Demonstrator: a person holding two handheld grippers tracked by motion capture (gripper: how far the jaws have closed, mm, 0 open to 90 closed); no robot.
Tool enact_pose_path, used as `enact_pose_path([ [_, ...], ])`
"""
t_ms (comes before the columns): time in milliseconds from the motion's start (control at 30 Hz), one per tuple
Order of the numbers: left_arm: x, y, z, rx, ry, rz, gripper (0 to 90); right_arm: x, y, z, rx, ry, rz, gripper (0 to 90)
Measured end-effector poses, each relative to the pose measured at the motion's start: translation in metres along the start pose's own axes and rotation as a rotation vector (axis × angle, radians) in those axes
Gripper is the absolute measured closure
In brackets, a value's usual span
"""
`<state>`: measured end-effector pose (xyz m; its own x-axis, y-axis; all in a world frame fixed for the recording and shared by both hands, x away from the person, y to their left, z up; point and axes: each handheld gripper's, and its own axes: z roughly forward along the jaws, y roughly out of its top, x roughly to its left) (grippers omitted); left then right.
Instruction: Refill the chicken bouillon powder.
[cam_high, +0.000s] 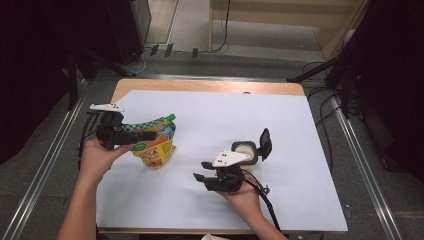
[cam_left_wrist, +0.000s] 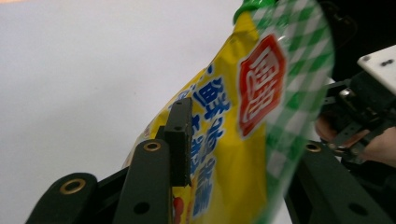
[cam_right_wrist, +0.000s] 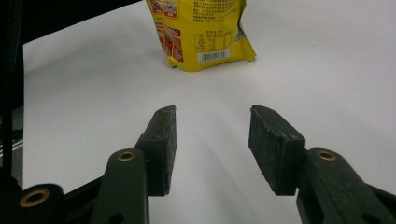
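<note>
The snack bag (cam_high: 154, 145) is standing on the white surface (cam_high: 210, 200) at about nine o'clock of its middle, its green-checked top leaning toward the left gripper (cam_high: 131, 135); that gripper's jaws are bracketing the upper part of the bag, one pad (cam_left_wrist: 180, 140) appearing to lie against the yellow face, the other side being hidden behind the foil, so I am reading the jaws as partly apart and not clearly pressing. The risk, as I am judging it, is that the light, puffy bag is tipping over or sliding once the loose hold is giving way; a pull by the crinkled top alone could also be letting the foil slip from the pads. The right gripper (cam_high: 202, 171) is resting low at about five o'clock, jaws apart with nothing between them, pointing toward the bag and well apart from it. A small round black-lidded container (cam_high: 248, 150) is sitting just beside the right hand (cam_high: 245, 192) at about three o'clock; nothing is lying between the bag and either gripper.
</note>
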<state>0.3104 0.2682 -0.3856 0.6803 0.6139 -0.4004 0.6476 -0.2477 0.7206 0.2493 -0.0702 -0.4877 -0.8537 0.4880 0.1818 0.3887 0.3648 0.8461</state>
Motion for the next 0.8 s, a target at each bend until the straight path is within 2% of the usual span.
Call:
enact_pose_path([
  [233,-0.005,0.008,-0.009,0.014,0.001,-0.035,62.3,-0.002,0.001,-0.001,0.001,0.001,0.006,53.8],
  [267,-0.006,0.011,-0.011,0.018,0.012,-0.043,62.1,-0.002,0.002,-0.001,0.007,0.002,0.009,53.8],
  [433,-0.011,0.019,-0.018,0.011,0.022,-0.038,61.7,-0.003,0.003,-0.002,0.01,0.005,0.007,53.9],
  [667,-0.016,0.029,-0.029,-0.004,0.018,-0.063,59.1,-0.003,0.005,-0.004,0.013,0.009,0.006,54.0],
  [800,-0.016,0.035,-0.032,-0.009,0.016,-0.063,58.4,-0.003,0.005,-0.004,0.019,0.012,0.005,54.1],
])
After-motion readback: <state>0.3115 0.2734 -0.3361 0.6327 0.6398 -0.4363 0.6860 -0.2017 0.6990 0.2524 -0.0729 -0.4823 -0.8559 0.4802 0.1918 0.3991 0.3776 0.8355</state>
